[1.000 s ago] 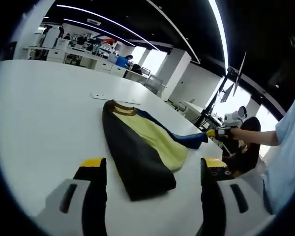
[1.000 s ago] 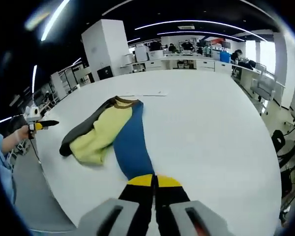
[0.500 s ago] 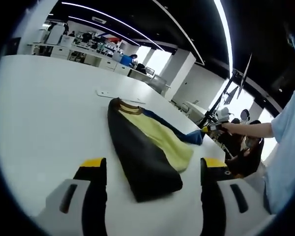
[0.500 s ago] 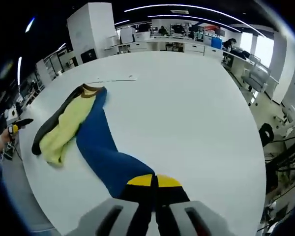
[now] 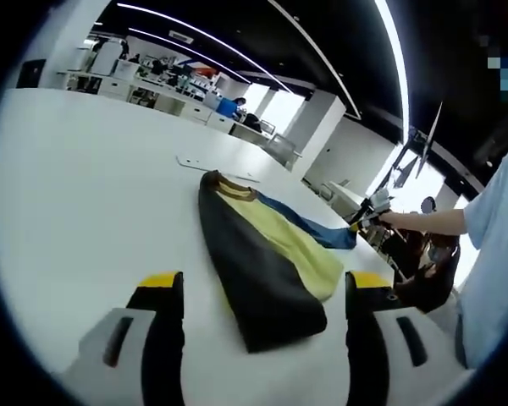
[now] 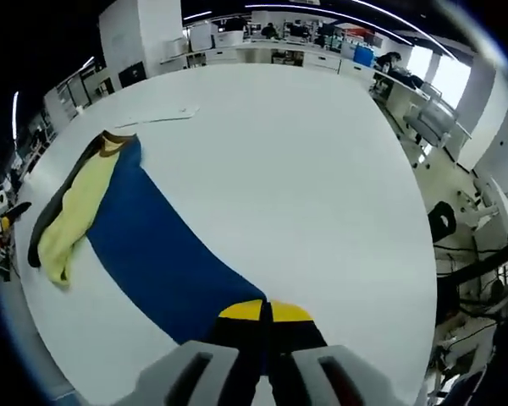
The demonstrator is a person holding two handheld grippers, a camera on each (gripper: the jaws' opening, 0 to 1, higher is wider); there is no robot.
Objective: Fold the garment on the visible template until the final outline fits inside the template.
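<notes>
1. In the right gripper view, the right gripper (image 6: 267, 315) sits nearest, its yellow-tipped jaws pressed together on the near edge of the blue panel (image 6: 157, 258) of the garment; they look to be pinching that fabric.
2. From the jaws the blue panel runs away to the far left across the white table (image 6: 305, 169), broad and fairly flat, up to a brown collar (image 6: 114, 142).
3. Left of the blue lies a yellow panel (image 6: 72, 211), and beyond it a dark panel (image 6: 55, 203) along the far left edge, so the garment is partly bunched lengthwise.
4. In the left gripper view, the left gripper (image 5: 262, 292) hangs with jaws spread wide and nothing between them, just short of the garment's near dark end (image 5: 262, 283).
5. Farther right in that view, a person's hand (image 5: 406, 220) holds the other gripper at the blue corner, near the table's right edge.
6. A thin flat white sheet (image 6: 157, 117) lies beyond the collar; whether it is the template I cannot tell.
7. Judgement: the step in hand is spreading the blue side outward to flatten the garment before folding.
8. Next move, I judge: lay that blue edge flat, release it, then have the free left gripper take the dark side for an even fold.
</notes>
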